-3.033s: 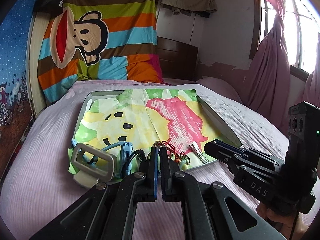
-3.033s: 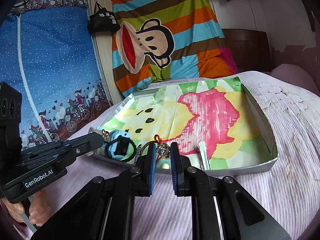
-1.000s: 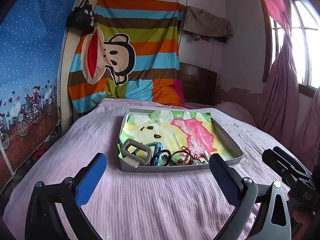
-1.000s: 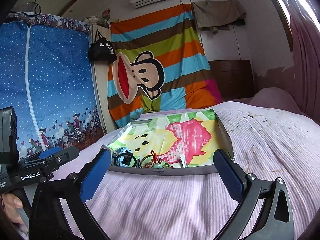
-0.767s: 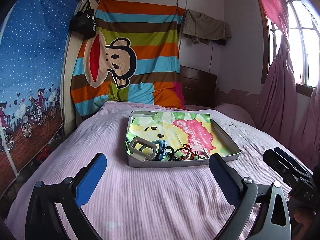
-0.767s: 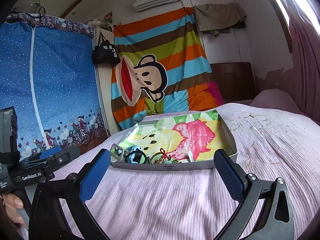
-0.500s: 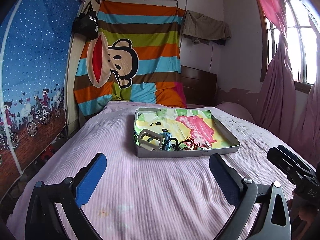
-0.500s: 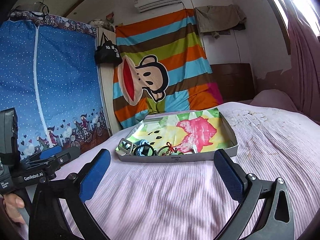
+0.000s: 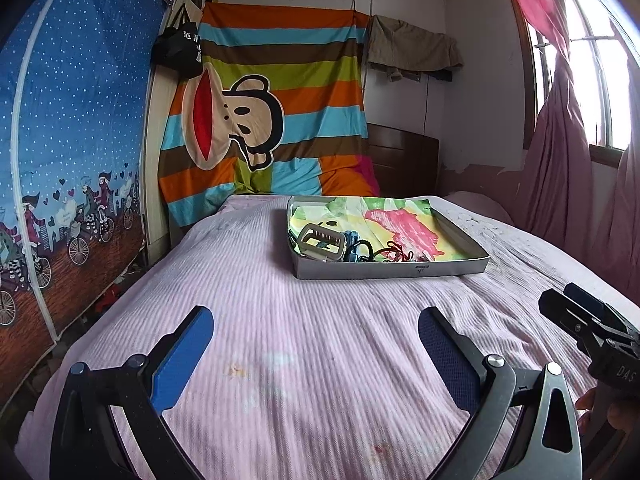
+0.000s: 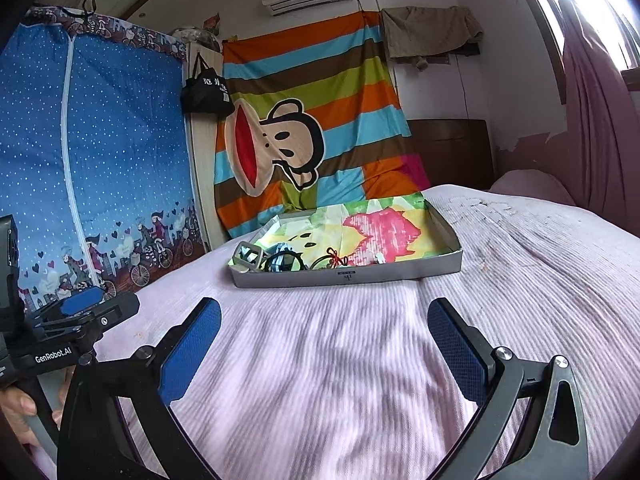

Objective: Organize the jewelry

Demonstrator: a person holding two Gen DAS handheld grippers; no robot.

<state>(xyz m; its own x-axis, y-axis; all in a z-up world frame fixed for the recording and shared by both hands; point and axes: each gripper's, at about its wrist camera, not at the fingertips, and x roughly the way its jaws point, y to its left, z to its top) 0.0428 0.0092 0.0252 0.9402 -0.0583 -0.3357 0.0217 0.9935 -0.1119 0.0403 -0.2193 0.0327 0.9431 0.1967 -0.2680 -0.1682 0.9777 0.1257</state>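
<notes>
Jewelry tray (image 9: 390,270) far beyond claws (image 9: 316,354)

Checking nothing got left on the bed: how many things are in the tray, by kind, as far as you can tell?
Grey rectangular buckle: 1
Blue piece: 1
Black cord loop: 1
Red knotted cord: 1
Small white piece: 1
Total: 5 that can be told apart, all at the near end of the tray; the tangle may hide more.
</notes>
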